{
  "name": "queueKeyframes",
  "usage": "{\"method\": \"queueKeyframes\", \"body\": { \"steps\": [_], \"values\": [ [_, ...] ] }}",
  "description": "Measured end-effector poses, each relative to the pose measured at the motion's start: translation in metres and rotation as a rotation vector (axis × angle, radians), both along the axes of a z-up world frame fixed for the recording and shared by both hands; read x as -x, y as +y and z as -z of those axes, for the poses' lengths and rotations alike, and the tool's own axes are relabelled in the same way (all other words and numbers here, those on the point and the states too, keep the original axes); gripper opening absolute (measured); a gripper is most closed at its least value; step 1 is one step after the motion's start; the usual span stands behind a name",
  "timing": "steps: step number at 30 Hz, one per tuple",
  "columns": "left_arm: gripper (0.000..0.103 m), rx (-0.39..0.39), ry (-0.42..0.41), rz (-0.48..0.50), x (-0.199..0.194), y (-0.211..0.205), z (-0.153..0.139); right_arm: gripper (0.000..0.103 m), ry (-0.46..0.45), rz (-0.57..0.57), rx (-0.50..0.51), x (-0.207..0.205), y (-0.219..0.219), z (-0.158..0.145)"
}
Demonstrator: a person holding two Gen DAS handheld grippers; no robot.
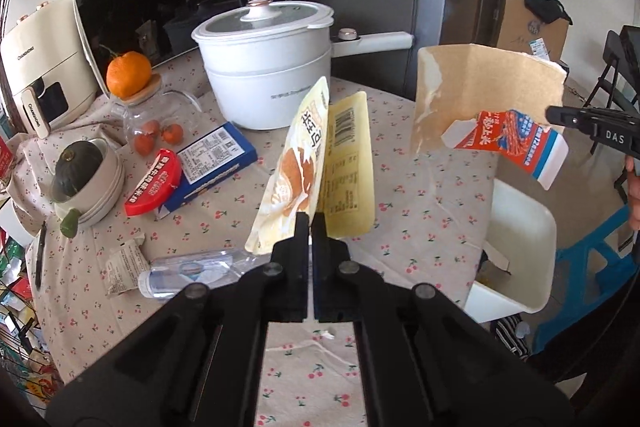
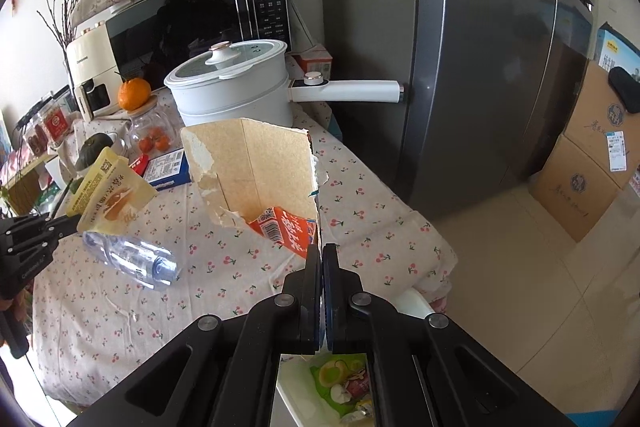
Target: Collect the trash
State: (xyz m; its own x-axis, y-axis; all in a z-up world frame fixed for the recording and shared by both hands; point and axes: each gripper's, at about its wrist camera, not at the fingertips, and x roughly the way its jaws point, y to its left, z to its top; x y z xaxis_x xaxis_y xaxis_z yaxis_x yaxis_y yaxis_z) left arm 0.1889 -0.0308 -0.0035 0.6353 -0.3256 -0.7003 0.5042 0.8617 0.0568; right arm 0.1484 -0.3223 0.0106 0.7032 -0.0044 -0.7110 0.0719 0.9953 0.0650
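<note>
A: The yellow snack wrapper [image 1: 316, 167] hangs in the air over the table [image 1: 420, 227], pinched at its bottom edge by the left gripper [image 1: 311, 223], jaws pressed tight on it.

B: And the torn cardboard box [image 2: 260, 171] dangles from the right gripper [image 2: 322, 253], clamped on its ripped edge, right above the white bin [image 1: 520, 259] beside the table.

A: Thin grips, both. The wrapper could slip out if the hand swings.

B: The box is wide and floppy; it may catch the bin's rim and fall to the floor. A plastic bottle [image 1: 192, 273] lies on the table.
</note>
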Motion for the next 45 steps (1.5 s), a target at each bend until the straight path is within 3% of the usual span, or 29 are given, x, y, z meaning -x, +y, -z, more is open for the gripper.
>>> {"method": "queueKeyframes", "body": {
  "steps": [5,17,28,32,34,36,38,41,45],
  "values": [
    [0.001,0.109,-0.009,0.05,0.034,-0.02,-0.007,0.002,-0.013,0.054,-0.019,0.021,-0.019,-0.011],
    [0.001,0.207,0.036,0.248,0.083,-0.104,0.001,0.002,0.012,0.221,0.091,0.076,-0.067,-0.023],
    [0.001,0.218,0.088,0.365,0.087,-0.179,0.026,0.002,0.085,0.303,0.093,0.111,-0.101,-0.005],
    [0.001,0.15,0.133,0.356,0.092,-0.184,0.042,0.002,0.121,0.302,0.08,0.115,-0.108,0.006],
    [0.011,0.136,0.176,0.348,0.094,-0.177,0.049,0.002,0.128,0.29,0.1,0.115,-0.109,0.008],
    [0.046,0.115,0.214,0.316,0.099,-0.167,0.059,0.002,0.14,0.274,0.111,0.115,-0.108,0.012],
    [0.059,0.095,0.237,0.279,0.107,-0.156,0.071,0.002,0.156,0.252,0.122,0.113,-0.106,0.017],
    [0.061,0.036,0.313,0.243,0.12,-0.144,0.101,0.002,0.188,0.203,0.131,0.11,-0.1,0.026],
    [0.061,-0.022,0.447,0.175,0.134,-0.125,0.162,0.002,0.211,0.139,0.159,0.107,-0.089,0.036]
  ]
}}
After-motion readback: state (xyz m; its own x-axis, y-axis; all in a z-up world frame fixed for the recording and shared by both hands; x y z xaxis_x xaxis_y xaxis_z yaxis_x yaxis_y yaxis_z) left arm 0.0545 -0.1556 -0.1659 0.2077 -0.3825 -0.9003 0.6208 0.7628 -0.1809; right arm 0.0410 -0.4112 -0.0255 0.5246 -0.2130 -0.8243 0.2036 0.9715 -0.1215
